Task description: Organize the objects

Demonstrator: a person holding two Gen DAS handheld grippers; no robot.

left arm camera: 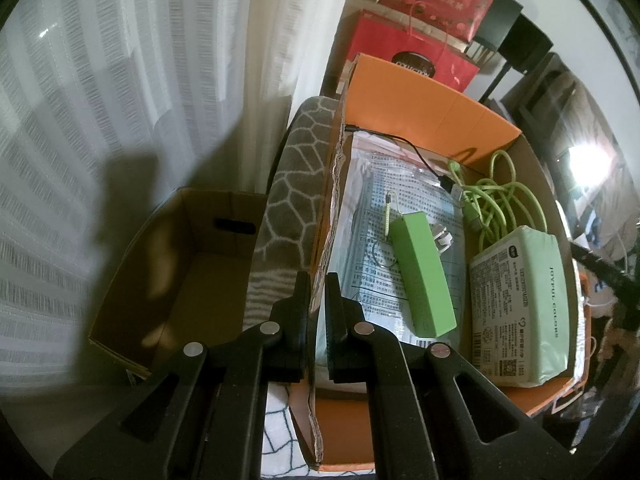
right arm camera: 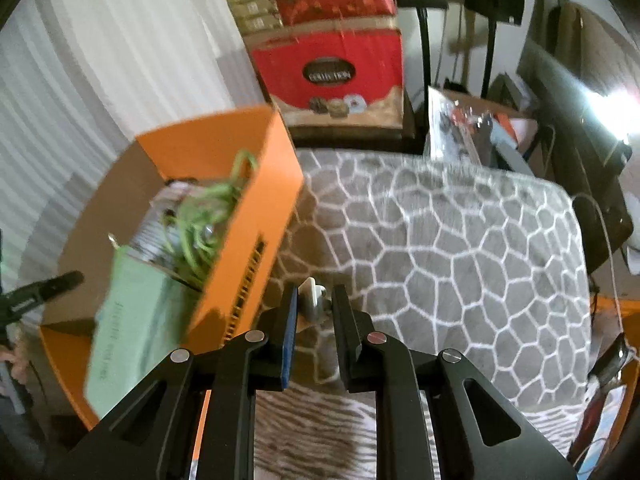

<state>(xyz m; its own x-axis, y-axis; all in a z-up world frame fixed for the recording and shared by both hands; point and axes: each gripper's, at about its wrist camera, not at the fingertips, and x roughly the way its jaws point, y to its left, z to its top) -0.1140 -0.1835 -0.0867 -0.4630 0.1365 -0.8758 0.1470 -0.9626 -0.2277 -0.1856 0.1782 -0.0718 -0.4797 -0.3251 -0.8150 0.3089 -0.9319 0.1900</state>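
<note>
An orange cardboard box holds a green power bank, a coiled green cable, a pale green tissue pack, a black cable and a plastic bag with printed text. My left gripper is shut on the box's left wall. In the right wrist view the same box stands at left on a grey patterned cushion. My right gripper is shut on a small white plug-like object, just right of the box.
A brown cardboard box stands left of the cushion by the white curtain. Red gift boxes are stacked behind. A bag of small items and dark furniture lie beyond the cushion at right.
</note>
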